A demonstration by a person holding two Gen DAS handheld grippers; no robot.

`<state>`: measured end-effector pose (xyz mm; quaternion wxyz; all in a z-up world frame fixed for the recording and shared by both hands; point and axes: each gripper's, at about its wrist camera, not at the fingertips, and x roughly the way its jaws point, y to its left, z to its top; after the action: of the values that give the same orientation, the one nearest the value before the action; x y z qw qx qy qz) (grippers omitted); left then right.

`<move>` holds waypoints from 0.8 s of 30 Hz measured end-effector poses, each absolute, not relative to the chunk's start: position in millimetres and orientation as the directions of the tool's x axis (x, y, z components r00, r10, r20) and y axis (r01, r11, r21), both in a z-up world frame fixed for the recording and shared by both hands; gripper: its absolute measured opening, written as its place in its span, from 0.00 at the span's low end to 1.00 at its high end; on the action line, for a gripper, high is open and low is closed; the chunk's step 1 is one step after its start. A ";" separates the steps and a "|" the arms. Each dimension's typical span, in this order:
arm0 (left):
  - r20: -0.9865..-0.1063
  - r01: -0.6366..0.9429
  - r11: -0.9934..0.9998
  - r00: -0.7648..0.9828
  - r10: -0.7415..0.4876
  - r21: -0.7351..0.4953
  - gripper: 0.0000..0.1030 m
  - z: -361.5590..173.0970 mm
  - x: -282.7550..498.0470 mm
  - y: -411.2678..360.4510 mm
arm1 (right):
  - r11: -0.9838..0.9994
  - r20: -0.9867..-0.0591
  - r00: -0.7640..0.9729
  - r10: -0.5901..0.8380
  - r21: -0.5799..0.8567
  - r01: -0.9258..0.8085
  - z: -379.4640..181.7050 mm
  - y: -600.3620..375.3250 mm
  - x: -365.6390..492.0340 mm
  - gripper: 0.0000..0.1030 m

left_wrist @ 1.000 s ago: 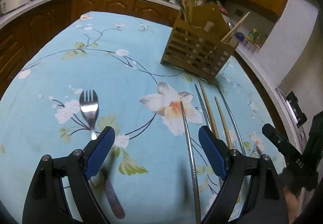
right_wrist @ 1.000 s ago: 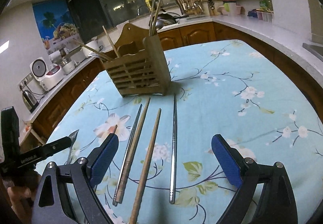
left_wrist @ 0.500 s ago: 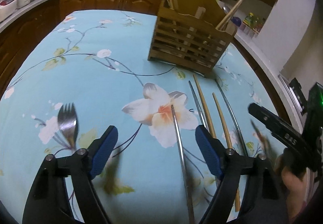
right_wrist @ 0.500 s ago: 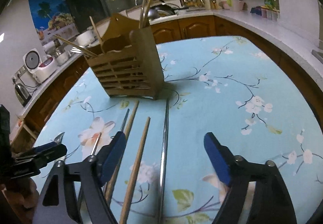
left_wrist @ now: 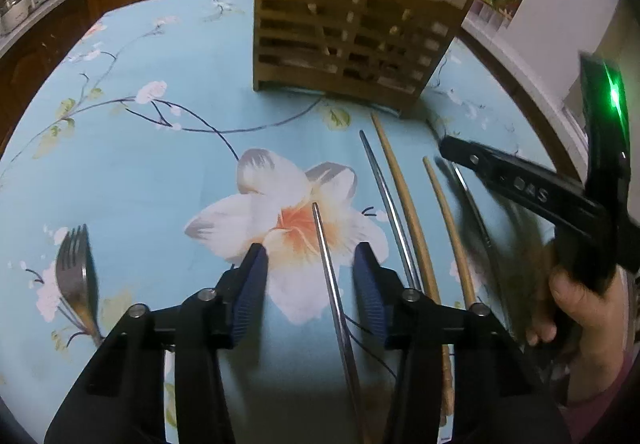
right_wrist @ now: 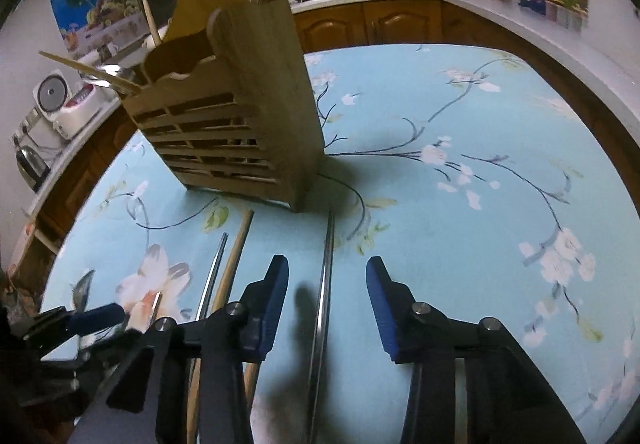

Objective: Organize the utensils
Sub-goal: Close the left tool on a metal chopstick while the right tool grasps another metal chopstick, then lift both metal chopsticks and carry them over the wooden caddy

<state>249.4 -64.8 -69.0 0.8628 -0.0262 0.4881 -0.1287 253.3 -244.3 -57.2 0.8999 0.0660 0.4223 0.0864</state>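
Note:
My left gripper (left_wrist: 312, 284) hovers low over the table, its jaws closing around a metal chopstick (left_wrist: 326, 268) that lies between the blue pads without touching them. My right gripper (right_wrist: 326, 298) is likewise closing around another metal chopstick (right_wrist: 325, 284), with a gap on both sides. Between the two lie a third metal chopstick (left_wrist: 384, 195) and two wooden chopsticks (left_wrist: 402, 199). A fork (left_wrist: 74, 276) rests to the left. The slatted wooden utensil holder (left_wrist: 352, 35) stands just beyond them, with several utensils in it.
A blue floral cloth (right_wrist: 480, 203) covers the round table. A person's hand (left_wrist: 576, 308) holds the right gripper close on the right of the left one. Kitchen counters with a rice cooker (right_wrist: 64, 103), pans and jars ring the table.
Both grippers have moved forward toward the holder and sunk slightly. Their jaws have narrowed markedly. The left one shifted right, away from the fork, to straddle a metal chopstick.

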 end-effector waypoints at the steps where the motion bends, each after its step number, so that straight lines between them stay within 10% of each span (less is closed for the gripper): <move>1: -0.838 0.202 0.968 0.495 -0.231 -0.148 0.40 -69.9 250.3 -68.3 | 0.978 -0.757 0.620 0.205 0.179 -0.105 -59.4 -241.8 258.0 0.39; 9: -0.830 0.231 0.972 0.531 -0.170 -0.051 0.07 -72.2 252.8 -81.3 | 0.993 -0.771 0.631 0.091 0.020 -0.119 -67.9 -225.8 267.4 0.06; 24: -0.739 0.212 0.947 0.593 -0.321 -0.241 0.03 -27.1 229.0 -41.9 | 0.958 -0.686 0.676 0.270 0.259 -0.120 -28.9 -257.7 206.4 0.04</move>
<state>229.0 -41.9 -27.1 0.8902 -0.0636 0.4256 -0.1497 206.4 -257.7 -28.9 0.9102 0.0965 0.3883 0.1071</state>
